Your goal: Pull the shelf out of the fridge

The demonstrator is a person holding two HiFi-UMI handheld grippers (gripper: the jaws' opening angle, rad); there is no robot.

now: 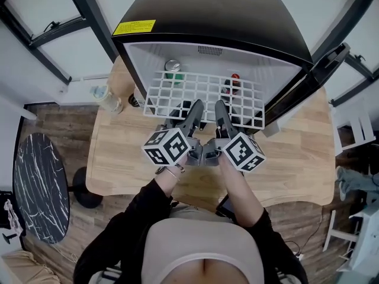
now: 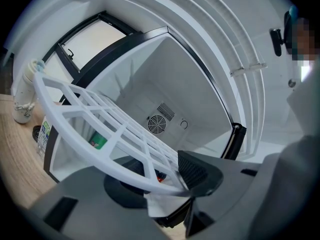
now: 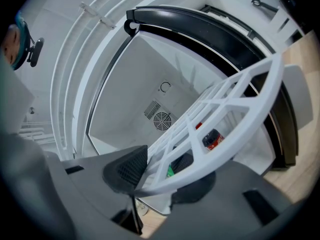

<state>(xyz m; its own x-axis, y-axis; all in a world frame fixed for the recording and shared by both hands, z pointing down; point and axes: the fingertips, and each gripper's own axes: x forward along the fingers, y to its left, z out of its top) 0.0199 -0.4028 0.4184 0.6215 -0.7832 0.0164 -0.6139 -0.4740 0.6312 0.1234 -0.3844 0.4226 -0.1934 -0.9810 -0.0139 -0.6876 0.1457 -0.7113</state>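
Note:
The white grid shelf (image 1: 204,96) sticks partly out of the open black mini fridge (image 1: 213,16), with its front edge over the wooden table (image 1: 124,158). My left gripper (image 1: 190,110) is shut on the shelf's front bar left of centre. My right gripper (image 1: 223,110) is shut on the same bar just beside it. In the left gripper view the shelf (image 2: 100,129) runs up to the left from the jaws (image 2: 170,184), which clamp its front bar. In the right gripper view the shelf (image 3: 235,109) rises to the right, pinched between the two jaws (image 3: 160,176).
A green can (image 1: 173,70) and a red can (image 1: 235,83) stand inside the fridge under the shelf. The fridge door (image 1: 320,70) hangs open at the right. A plastic bottle (image 1: 106,98) stands on the table left of the fridge. A round dark side table (image 1: 38,185) is at the far left.

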